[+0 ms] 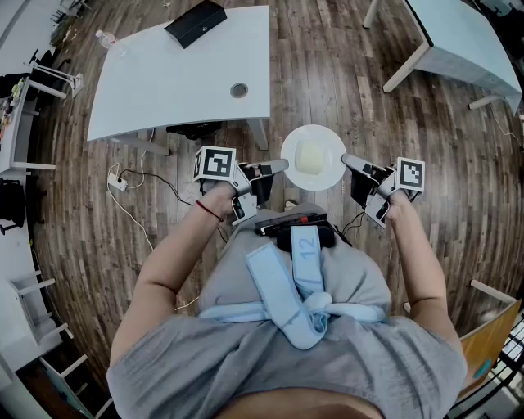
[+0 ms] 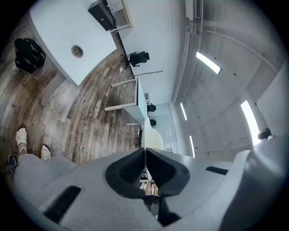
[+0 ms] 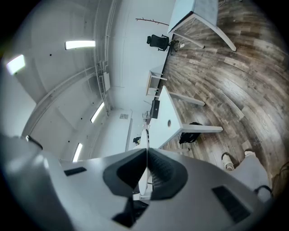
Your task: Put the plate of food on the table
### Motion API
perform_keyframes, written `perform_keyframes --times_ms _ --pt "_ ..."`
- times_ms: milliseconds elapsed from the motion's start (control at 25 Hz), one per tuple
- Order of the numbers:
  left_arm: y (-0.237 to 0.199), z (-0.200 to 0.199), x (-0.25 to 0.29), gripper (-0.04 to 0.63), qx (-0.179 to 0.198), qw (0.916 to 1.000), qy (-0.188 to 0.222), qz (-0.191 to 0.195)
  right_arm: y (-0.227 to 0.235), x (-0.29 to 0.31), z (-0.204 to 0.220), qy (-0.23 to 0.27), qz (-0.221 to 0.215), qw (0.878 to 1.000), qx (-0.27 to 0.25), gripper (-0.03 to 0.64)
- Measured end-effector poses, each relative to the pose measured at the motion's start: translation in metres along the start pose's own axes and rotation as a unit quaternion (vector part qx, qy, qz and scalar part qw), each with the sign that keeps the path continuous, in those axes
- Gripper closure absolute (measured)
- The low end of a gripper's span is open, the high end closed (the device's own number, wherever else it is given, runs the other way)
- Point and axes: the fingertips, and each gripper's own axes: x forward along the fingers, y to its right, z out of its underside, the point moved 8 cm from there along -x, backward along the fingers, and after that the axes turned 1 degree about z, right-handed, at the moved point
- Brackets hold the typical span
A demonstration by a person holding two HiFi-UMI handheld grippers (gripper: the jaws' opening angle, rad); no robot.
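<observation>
A round white plate (image 1: 313,157) carrying a pale yellow block of food (image 1: 310,156) hangs over the wooden floor in front of the person. My left gripper (image 1: 283,166) is shut on its left rim and my right gripper (image 1: 347,160) is shut on its right rim. In the left gripper view the plate (image 2: 151,138) shows edge-on, pinched between the dark pads of the left gripper (image 2: 145,155). The right gripper view shows the same thin plate edge (image 3: 144,138) clamped in the right gripper (image 3: 146,155). The white table (image 1: 164,82) stands ahead and to the left.
On the table lie a black box (image 1: 195,22) at its far edge, a round cable hole (image 1: 238,90) and a small bottle (image 1: 106,38). A second white table (image 1: 458,41) stands far right. Cables and a power strip (image 1: 117,182) lie on the floor at left.
</observation>
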Motion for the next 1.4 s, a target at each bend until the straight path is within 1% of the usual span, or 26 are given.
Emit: perform_keyframes --times_ms 240,520,800,1040,1400 --pt "0.001 0.002 0.0 0.569 -0.002 1.0 0.002 -0.003 0.001 0.0 -0.001 -0.004 0.002 1.0 0.002 0.581" --pt "-0.001 0.001 -0.001 0.569 0.006 0.9999 0.008 -0.004 0.001 0.003 -0.004 -0.005 0.001 1.0 -0.001 0.58" --pt "0.0 0.001 -0.001 0.569 0.0 0.9998 0.019 -0.003 -0.002 0.006 -0.009 -0.02 -0.012 1.0 0.013 0.58" --pt "0.004 0.002 -0.01 0.569 -0.002 0.9992 0.039 -0.003 -0.007 0.015 -0.012 -0.04 -0.015 0.999 0.013 0.58" --pt "0.0 0.001 -0.035 0.569 -0.003 0.9956 0.093 -0.008 -0.011 0.049 -0.017 -0.092 -0.02 0.996 0.003 0.58"
